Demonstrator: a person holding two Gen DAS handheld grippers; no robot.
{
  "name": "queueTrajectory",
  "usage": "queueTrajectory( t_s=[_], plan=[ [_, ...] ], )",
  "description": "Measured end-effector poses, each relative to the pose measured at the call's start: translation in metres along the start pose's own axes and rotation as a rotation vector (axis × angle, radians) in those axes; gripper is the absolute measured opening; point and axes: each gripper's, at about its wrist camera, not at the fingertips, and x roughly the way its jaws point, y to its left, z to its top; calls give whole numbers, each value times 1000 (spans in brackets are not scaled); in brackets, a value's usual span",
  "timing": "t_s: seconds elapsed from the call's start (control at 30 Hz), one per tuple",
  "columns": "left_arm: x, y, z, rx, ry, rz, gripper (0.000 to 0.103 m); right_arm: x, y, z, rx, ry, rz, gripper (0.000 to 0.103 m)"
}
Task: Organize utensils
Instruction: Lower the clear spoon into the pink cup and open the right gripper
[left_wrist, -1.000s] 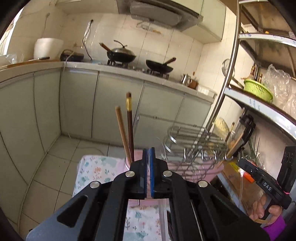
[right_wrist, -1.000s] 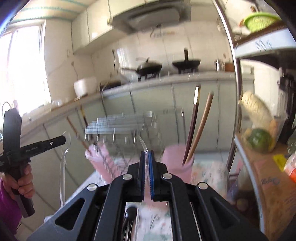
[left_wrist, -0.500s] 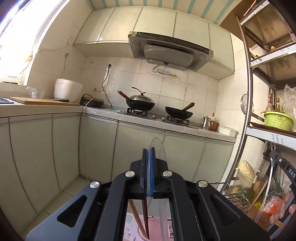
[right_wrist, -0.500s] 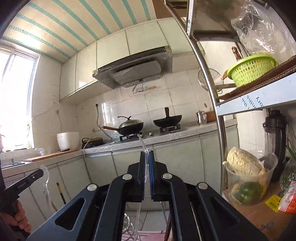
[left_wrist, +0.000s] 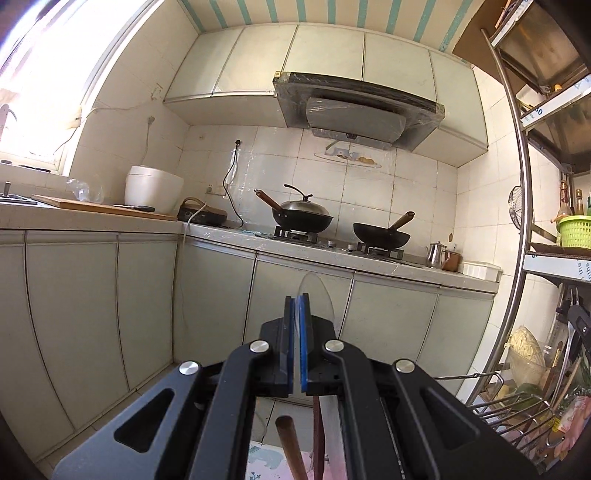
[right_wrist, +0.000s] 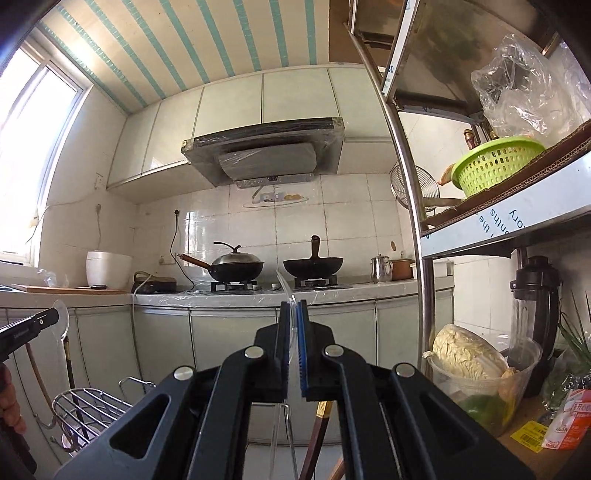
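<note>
You have raised both tongs from a downward look at the desk to a level look across the kitchen, so each clear plastic spoon now hangs above the holders rather than among them, which likely means both are lifted and ready to be carried to a slot. Your left tongs (left_wrist: 297, 317) are clamped together on a spoon (left_wrist: 320, 295) whose see-through oval bowl sticks up just past the fingertips, with the handle running down behind the pads. Below them, at the frame's bottom edge, the tops of two chopsticks (left_wrist: 290, 443) show, one light brown and one dark, over a patch of floral cloth (left_wrist: 262, 461). Your right tongs (right_wrist: 293, 325) are also closed, pinching the thin handle of a second spoon (right_wrist: 286, 286), seen edge-on as a glassy sliver rising above the pads and trailing down beneath them. From the right view, the wire rack (right_wrist: 88, 406) sits low on the left, near your left tongs' spoon, and a dark chopstick with a gold band pokes up beneath the right tongs. The spoons look light, slick and nearly invisible against the pale cabinets.
</note>
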Motion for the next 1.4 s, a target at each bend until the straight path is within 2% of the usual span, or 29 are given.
queueTrajectory(
  t_s=[0.17, 0.4, 0.77, 1.1, 1.3, 1.4],
  plan=[
    [-8, -1, -11, 26, -15, -10, 1, -21, -2, -7, 25, 19, 17, 3],
    [-34, -4, -18, 61, -37, -81, 1, -47, -2, -23, 57, 111, 34, 4],
    [-64, -7, -28, 73, -27, -157, 1, -62, -25, -46, 183, 240, -2, 4],
    [-59, -33, -30, 246, -26, -200, 1, -51, -28, -50, 197, 295, 4, 4],
    [-74, -57, -41, 375, -55, -184, 1, -49, -30, -54, 209, 311, 6, 4],
    [-78, -55, -42, 354, -44, -168, 1, -49, -30, -54, 210, 320, 9, 4]
  ],
)
